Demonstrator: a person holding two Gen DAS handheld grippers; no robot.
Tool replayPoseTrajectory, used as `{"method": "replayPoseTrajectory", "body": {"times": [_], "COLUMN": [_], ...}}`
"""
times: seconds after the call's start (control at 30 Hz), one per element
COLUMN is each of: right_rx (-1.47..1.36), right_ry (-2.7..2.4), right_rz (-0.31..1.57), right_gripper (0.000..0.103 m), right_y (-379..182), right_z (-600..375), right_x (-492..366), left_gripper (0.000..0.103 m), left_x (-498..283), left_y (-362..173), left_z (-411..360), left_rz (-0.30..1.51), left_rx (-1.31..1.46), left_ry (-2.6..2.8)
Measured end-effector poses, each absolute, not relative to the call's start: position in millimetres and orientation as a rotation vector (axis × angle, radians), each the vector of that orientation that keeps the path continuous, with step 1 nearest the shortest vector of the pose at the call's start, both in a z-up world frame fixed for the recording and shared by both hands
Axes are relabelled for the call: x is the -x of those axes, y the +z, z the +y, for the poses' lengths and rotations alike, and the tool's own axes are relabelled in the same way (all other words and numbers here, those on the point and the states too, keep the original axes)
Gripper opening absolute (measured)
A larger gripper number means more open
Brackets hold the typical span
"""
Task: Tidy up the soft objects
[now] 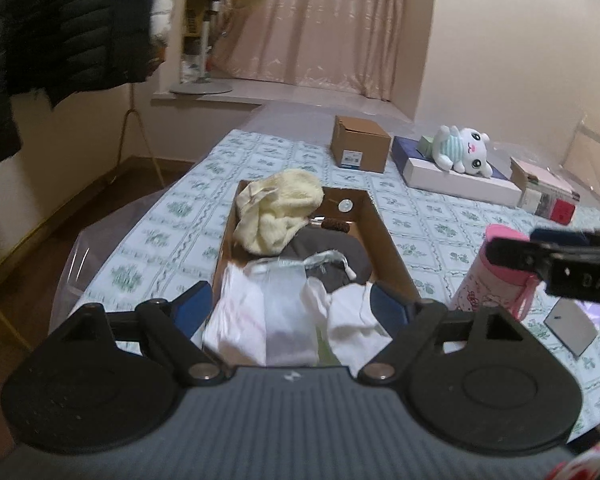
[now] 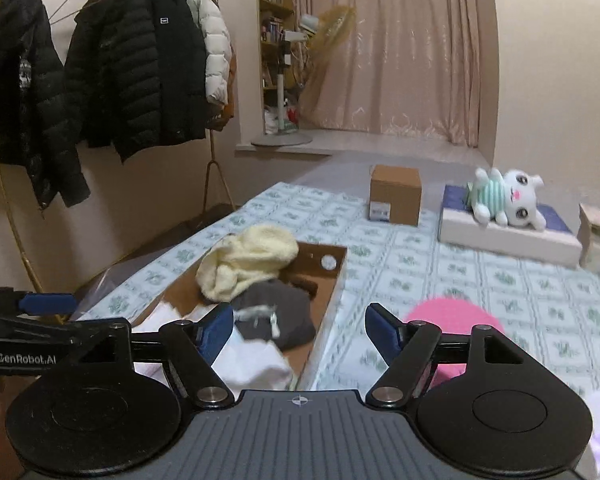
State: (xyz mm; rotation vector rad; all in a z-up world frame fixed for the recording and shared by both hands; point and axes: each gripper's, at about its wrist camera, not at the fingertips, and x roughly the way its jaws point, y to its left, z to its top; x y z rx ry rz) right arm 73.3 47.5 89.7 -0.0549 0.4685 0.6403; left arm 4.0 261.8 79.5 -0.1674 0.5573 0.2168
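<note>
Left gripper (image 1: 292,306) jaws spread wide, nothing pinched btwn pads; hovers over near end of open cardboard box (image 1: 384,224) on bed w/ floral sheet (image 1: 432,216); white cloths (image 1: 240,320) seen btwn the fingers but lying in box below, pads not on them, no grip. Right gripper (image 2: 300,330) jaws also apart, empty; sits beside box's right wall, over sheet, w/ pink bottle (image 2: 452,314) just past its right finger; in left view the right gripper shows at right edge in front of that bottle.

Box contents, far to near: cream fleece item (image 1: 278,208) piled at far-left corner, partly over rim; grey garment (image 1: 332,256) mid-box; clear/silvery pouch (image 1: 292,284) w/ drawstring on top of grey + white stuff; white cloths at near end. Small brown thing and a round white sticker on far inner wall, can't ID further.

Elsewhere on bed: small closed carton (image 1: 360,144) well beyond box; white plush toy (image 1: 462,148) w/ striped green top lying on flat white-and-blue box (image 1: 460,180) at far right; more small boxes (image 1: 548,194) right of that; grey flat card-like thing (image 1: 572,326) near bottle.

Bkgd: black puffer jackets (image 2: 116,68) + one white on gold rack (image 2: 4,160) at left; pink curtain (image 2: 400,48); standing fan (image 2: 300,80) on window ledge. Frames a bit motion-blurred.
</note>
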Motion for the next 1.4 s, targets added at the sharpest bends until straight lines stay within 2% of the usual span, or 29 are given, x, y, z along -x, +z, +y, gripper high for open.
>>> {"method": "replayPoseTrajectory", "body": {"times": [0.23, 0.57, 0.93, 1.4], "right_rx": [0.016, 0.004, -0.02, -0.007], "right_ry": [0.663, 0.588, 0.573, 0.547], "right_rz": [0.514, 0.624, 0.729, 0.748], "right_gripper": [0.073, 0.073, 0.073, 0.073], "right_y": [85.7, 75.3, 58.6, 53.1], "right_z": [12.3, -28.5, -45.6, -45.8], "right_x": [-39.8, -3.4, 16.6, 21.3], "left_gripper": [0.084, 0.084, 0.087, 0.087], "left_x": [38.3, 75.2, 85.7, 78.7], "left_y": [91.0, 98.6, 86.4, 80.7], "left_z": [236.8, 200.2, 173.1, 158.2], "left_rz": [0.497, 0.553, 0.668, 0.711], "left_rx": [0.155, 0.166, 0.161, 0.119], "left_ry": [0.284, 0.333, 0.25, 0.227]}}
